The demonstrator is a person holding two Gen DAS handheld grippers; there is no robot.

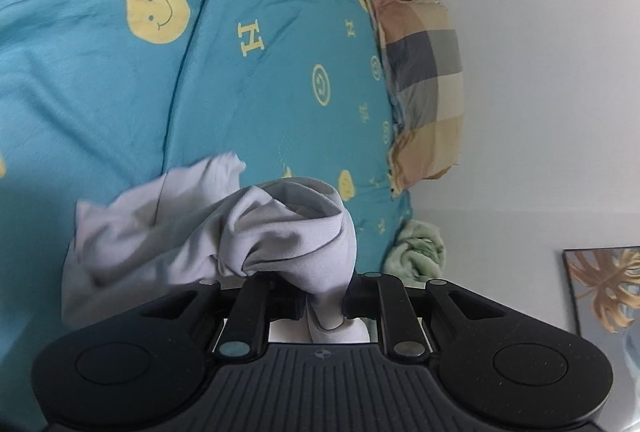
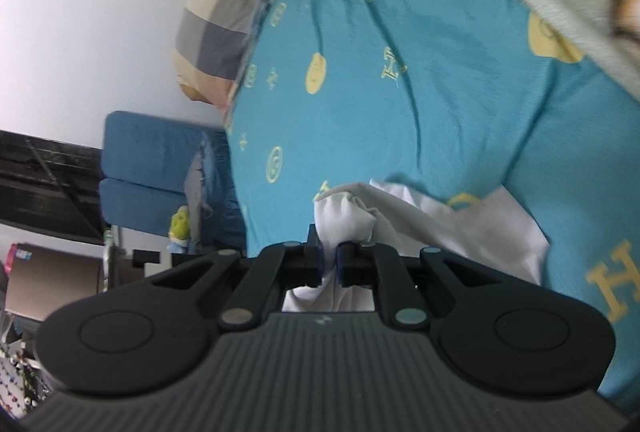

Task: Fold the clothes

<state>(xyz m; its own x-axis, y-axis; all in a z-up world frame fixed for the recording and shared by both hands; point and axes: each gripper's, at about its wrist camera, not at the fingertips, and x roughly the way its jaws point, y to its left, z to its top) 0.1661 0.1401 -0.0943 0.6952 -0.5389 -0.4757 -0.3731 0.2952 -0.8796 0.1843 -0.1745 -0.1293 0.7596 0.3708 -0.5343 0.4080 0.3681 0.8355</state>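
Both grippers are clamped on the same crumpled white cotton garment (image 1: 208,232), which sits bunched up on the turquoise bedsheet printed with yellow smiley faces and letters (image 1: 100,92). In the left wrist view, the black two-finger left gripper (image 1: 324,302) has its jaws narrowed onto a thick fold of the fabric, with cloth squeezed between the fingers and a bit poking out below them. The rest of the garment bulges up and spreads off to the left over the sheet.

The black two-finger right gripper (image 2: 329,266) is pinched nearly closed on a thinner wad of the white garment (image 2: 460,228), and the cloth fans out to the right across the bed (it looks pretty flat on that side).

Other stuff around: a checked pillow in grey, beige and pink (image 1: 424,84) lies at the edge of the bed against the white wall (image 1: 540,72), and a rumpled pale green towel (image 1: 418,248) sits just beside the sheet's edge. A framed picture of golden leaves (image 1: 604,288) leans by the wall. The right wrist view also shows a blue upholstered chair (image 2: 152,168) next to the bed.
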